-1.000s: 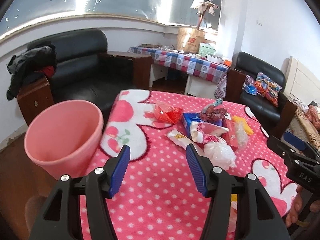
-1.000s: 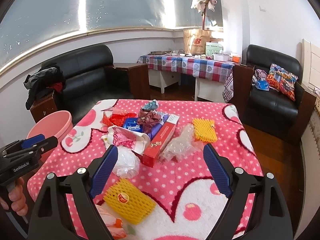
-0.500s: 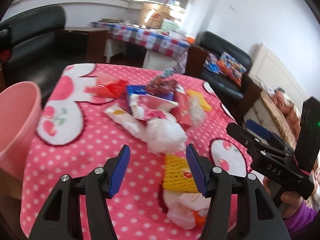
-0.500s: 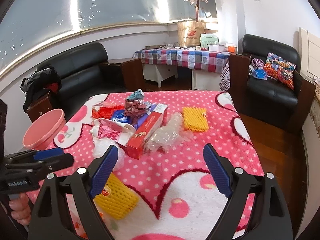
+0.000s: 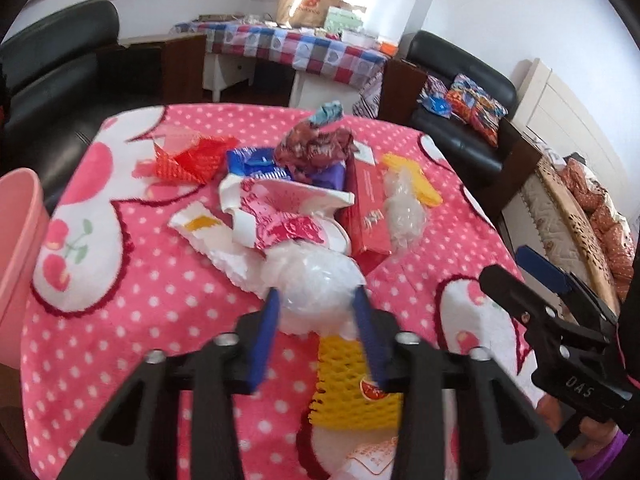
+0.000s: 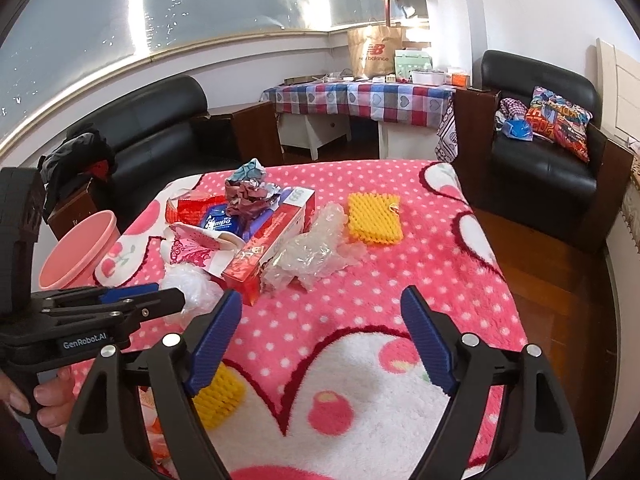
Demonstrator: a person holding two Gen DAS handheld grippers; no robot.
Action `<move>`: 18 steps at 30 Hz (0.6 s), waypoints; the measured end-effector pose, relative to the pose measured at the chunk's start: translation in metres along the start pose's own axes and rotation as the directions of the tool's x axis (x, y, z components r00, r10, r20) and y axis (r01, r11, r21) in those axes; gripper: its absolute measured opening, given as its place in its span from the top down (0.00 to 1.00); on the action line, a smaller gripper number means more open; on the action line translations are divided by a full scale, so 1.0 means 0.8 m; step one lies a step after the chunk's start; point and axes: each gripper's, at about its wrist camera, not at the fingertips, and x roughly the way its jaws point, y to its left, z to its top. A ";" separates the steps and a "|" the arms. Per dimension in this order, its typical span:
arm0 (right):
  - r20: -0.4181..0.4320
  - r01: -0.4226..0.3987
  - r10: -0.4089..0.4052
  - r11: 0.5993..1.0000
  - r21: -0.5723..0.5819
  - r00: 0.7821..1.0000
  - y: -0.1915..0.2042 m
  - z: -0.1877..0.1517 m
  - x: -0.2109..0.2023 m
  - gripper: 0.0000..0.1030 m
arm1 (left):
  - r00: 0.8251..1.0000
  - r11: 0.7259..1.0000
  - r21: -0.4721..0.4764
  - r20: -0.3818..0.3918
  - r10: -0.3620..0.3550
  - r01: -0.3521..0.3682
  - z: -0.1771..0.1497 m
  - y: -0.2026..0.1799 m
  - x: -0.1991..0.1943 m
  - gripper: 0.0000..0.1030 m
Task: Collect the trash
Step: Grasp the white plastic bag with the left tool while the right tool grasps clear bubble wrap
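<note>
So the big change from a second ago: the left gripper (image 5: 316, 300) was hanging back over the near edge of the counter (image 5: 120, 300) with its jaws spread wide and nothing between them, and the pink trash bin (image 5: 18, 256) filled the left of its view. Now it has swung right and dipped toward the pile, and its jaws are closing around the crumpled white plastic bag (image 5: 316, 280) in the lower middle of the frame. The blue pads sit on either side of the bag and look like they're touching its edges, though it's blurry, so I wouldn't call it a firm pinch yet. That bag is the nearest bit of the trash heap, just above a yellow foam fruit net (image 5: 348, 384) and just below a torn pink-and-white wrapper (image 5: 280, 216). The bin has slid off to the far left edge of the frame, so my guess is the bag gets lifted and carried left once the grip is set. The right gripper (image 6: 322, 332) has barely moved closer; it's only just starting to close, with nothing but the pink polka-dot cover between its pads. It points at the clear plastic wrap (image 6: 312, 252) and the red carton (image 6: 268, 248) at mid-frame, well short of both. The pile looks basically untouched, so this seems like the first pickup.
</note>
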 end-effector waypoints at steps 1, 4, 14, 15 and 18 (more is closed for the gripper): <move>-0.004 -0.004 0.004 1.000 0.000 1.000 0.001 0.000 0.002 0.21 | 1.000 1.000 -0.003 -0.002 -0.010 0.010 0.000 0.002 0.000 0.76; -0.018 -0.017 0.016 1.000 -0.004 1.000 0.004 0.002 0.008 0.25 | 1.000 1.000 0.004 0.005 -0.025 0.025 -0.001 0.003 -0.004 0.84; -0.075 -0.056 0.059 0.998 0.032 0.995 0.015 0.017 0.042 0.37 | 0.996 0.998 -0.012 0.062 -0.058 0.059 -0.015 0.033 -0.058 0.91; -0.081 -0.056 0.059 0.998 0.040 0.995 0.015 0.020 0.047 0.39 | 0.996 0.998 -0.017 0.069 -0.055 0.056 -0.017 0.038 -0.064 0.91; -0.106 -0.063 0.072 0.994 0.085 0.992 0.014 0.027 0.063 0.46 | 0.995 0.999 -0.026 0.087 -0.040 0.042 -0.020 0.047 -0.077 0.91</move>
